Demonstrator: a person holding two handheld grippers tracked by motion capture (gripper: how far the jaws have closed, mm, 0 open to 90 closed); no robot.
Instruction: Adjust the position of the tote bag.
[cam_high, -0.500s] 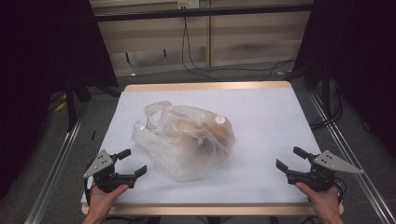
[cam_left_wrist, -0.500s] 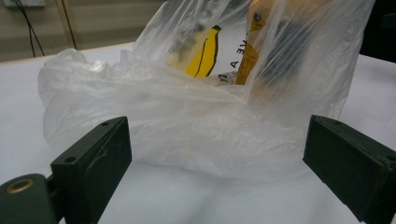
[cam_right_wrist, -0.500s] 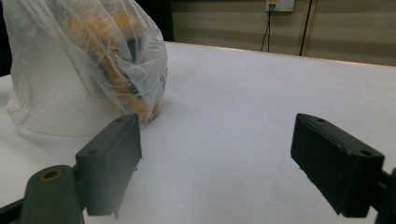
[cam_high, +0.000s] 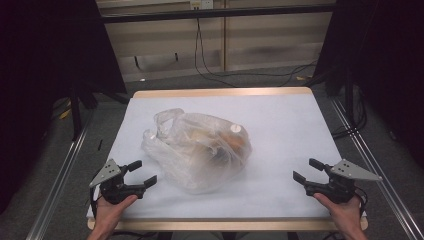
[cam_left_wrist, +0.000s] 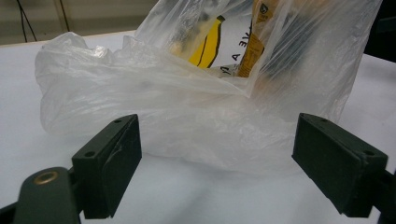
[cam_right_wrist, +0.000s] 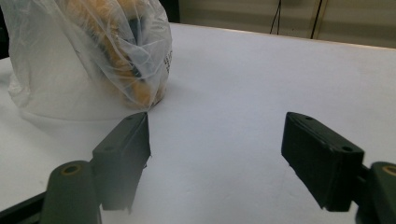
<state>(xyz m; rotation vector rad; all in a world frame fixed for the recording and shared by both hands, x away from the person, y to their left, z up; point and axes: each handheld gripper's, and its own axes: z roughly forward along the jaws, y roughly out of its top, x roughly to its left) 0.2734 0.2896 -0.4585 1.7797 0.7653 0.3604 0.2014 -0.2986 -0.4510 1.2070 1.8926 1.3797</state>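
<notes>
Plastic bag (cam_high: 197, 150), thin, see-through and stuffed with packets, sits near the middle of the white table (cam_high: 280, 125), slumped rather than standing. Both tools are spread wide and hold nothing: the left gripper (cam_high: 141, 173) hovers just beside the bag's near-left flank, while the right gripper (cam_high: 307, 170) waits well apart from it, over bare table near the front right corner.

The risk I see is in the film itself. A pinch taken low on the bulging side could catch only a loose fold, so the bag would stretch or tear (it looks flimsy), or the weight inside could roll and drag it off line. Closing on a packet through the plastic might crush it.

From above, the knotted or gathered top at the bag's far left shows, along with a pale round lid (cam_high: 235, 129) inside. The left gripper view adds what that misses: a banana drawing (cam_left_wrist: 208, 44) and printed lettering on a packet within. The right gripper view shows the bag (cam_right_wrist: 88, 56) off to one side, orange-brown contents pressing its wall, and nothing between the jaws.
</notes>
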